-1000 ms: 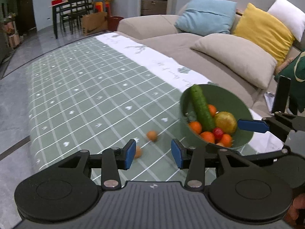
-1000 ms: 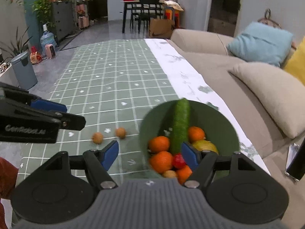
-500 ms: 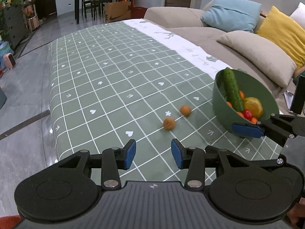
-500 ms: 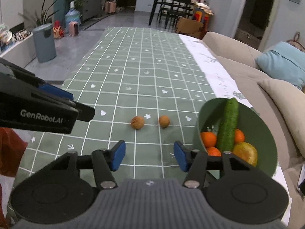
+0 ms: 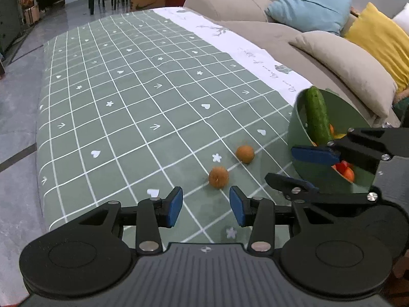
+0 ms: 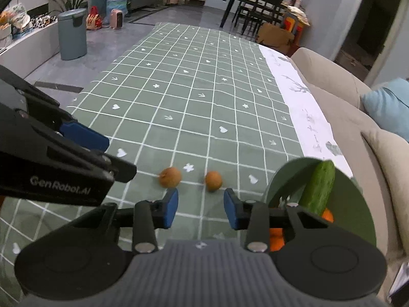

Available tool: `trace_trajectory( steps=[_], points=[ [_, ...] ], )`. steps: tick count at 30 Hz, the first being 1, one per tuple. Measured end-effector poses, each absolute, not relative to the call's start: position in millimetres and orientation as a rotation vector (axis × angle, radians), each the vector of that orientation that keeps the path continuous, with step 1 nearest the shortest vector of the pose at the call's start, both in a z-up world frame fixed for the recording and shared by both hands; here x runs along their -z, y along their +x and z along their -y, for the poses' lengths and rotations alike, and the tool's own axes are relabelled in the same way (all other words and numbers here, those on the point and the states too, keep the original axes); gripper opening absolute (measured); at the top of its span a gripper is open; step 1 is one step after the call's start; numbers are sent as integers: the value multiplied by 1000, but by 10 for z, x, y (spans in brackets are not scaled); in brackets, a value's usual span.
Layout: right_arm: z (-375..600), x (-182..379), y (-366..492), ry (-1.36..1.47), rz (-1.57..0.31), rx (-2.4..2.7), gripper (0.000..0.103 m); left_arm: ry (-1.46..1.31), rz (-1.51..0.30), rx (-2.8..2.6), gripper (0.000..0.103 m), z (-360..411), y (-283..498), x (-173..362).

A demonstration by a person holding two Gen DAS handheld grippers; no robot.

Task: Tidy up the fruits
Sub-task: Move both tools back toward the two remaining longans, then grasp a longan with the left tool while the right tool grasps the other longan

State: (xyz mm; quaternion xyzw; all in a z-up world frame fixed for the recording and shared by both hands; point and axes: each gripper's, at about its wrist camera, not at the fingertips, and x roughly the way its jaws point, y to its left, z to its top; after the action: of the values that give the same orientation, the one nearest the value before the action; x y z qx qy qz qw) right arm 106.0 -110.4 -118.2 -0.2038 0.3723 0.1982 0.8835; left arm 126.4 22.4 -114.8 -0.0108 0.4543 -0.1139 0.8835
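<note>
Two small brown round fruits lie on the green checked tablecloth (image 5: pixel 127 107): a near one (image 5: pixel 218 177) and a far one (image 5: pixel 245 154); in the right wrist view they are the left fruit (image 6: pixel 170 177) and the right fruit (image 6: pixel 213 180). A green bowl (image 5: pixel 340 107) at the right holds a cucumber (image 5: pixel 317 116), oranges and red fruits; it also shows in the right wrist view (image 6: pixel 358 204). My left gripper (image 5: pixel 206 206) is open and empty, just short of the near fruit. My right gripper (image 6: pixel 200 211) is open and empty, just short of the two fruits.
A beige sofa (image 5: pixel 294 33) with blue (image 5: pixel 309 5) and yellow (image 5: pixel 381 38) cushions runs along the table's right side. A grey bin (image 6: pixel 71 34) and a dining table with chairs (image 6: pixel 258 2) stand beyond on the floor. The table's near edge is close to both grippers.
Both grippers have swung left, from the bowl towards the two loose fruits, and moved closer to them. The right gripper's jaws have narrowed. The fruits and bowl have not moved.
</note>
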Motion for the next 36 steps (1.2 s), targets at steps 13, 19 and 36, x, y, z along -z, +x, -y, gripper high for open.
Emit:
trace_trajectory(
  steps=[13, 19, 36],
  points=[
    [1209, 1316, 1399, -499, -776, -482, 34, -23, -1013, 258, 50, -112, 1646, 1366],
    [1241, 1340, 1436, -525, -772, -513, 34, -49, -1038, 271, 50, -106, 1743, 1462],
    [1188, 1419, 1523, -615, -780, -574, 34, -120, -1087, 289, 28, -88, 1859, 1631]
  ],
)
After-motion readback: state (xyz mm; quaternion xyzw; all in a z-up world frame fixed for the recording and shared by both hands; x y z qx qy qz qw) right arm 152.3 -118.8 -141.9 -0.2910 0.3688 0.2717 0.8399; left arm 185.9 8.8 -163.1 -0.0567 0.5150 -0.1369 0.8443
